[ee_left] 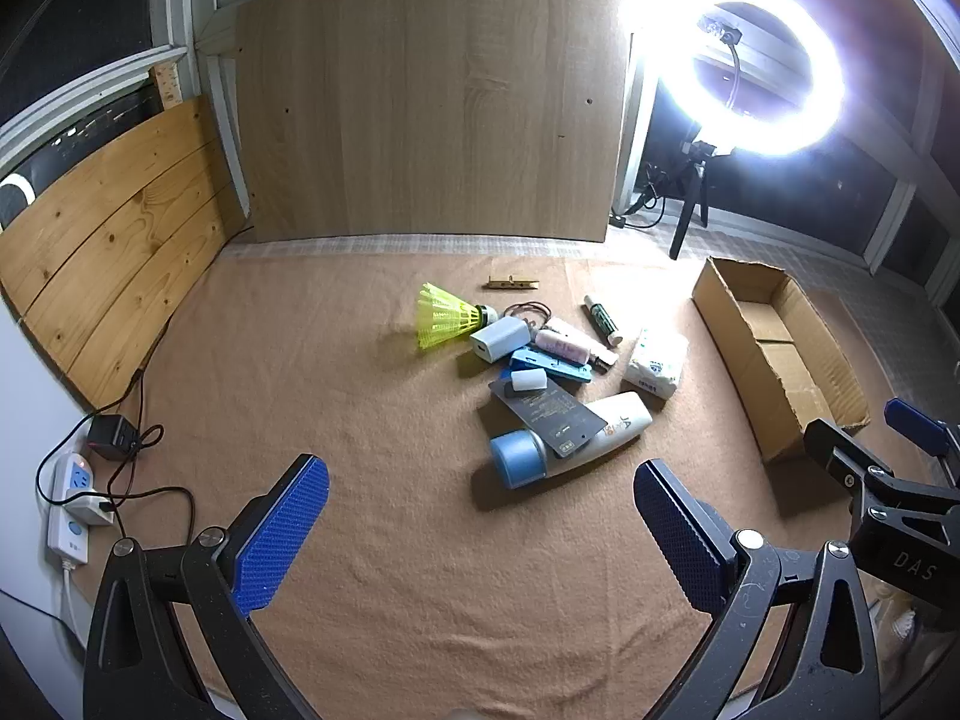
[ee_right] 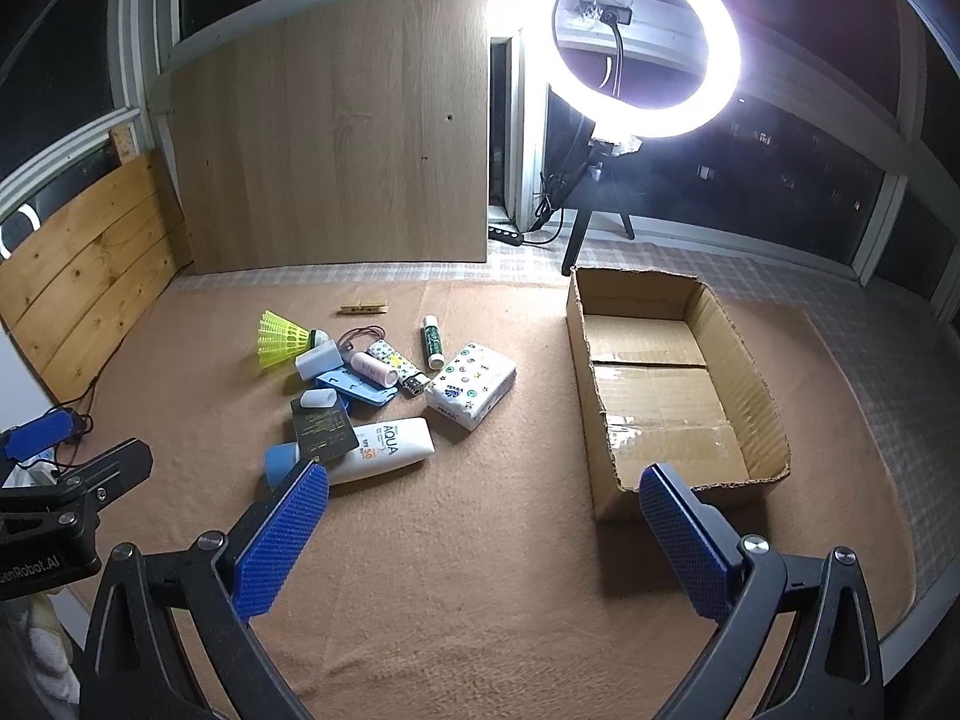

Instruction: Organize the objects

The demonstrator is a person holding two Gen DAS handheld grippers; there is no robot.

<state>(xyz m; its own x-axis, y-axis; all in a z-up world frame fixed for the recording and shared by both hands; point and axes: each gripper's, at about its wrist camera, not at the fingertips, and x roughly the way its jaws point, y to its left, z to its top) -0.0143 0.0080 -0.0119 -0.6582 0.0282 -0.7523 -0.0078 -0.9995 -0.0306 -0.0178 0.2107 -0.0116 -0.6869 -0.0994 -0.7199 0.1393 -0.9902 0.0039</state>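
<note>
A pile of small objects lies mid-cloth: a yellow shuttlecock [ee_left: 447, 315] [ee_right: 282, 339], a white charger [ee_left: 501, 339], a blue clip [ee_left: 549, 367], a white sunscreen tube with blue cap [ee_left: 570, 441] [ee_right: 366, 450], a dark card [ee_left: 546, 414], a tissue pack [ee_left: 655, 363] [ee_right: 471, 384], a green stick [ee_left: 603, 319], a lighter [ee_right: 399, 367] and a wooden clothespin [ee_left: 510, 284]. An empty cardboard box [ee_left: 774, 360] [ee_right: 666, 384] stands to the right. My left gripper [ee_left: 480, 531] is open and empty, short of the pile. My right gripper [ee_right: 483, 531] is open and empty, between pile and box.
A tan cloth [ee_left: 360, 420] covers the surface. Wooden boards [ee_left: 420, 102] stand at the back and left. A power strip with cables [ee_left: 72, 510] lies at the left edge. A ring light on a tripod [ee_right: 636, 42] stands behind the box.
</note>
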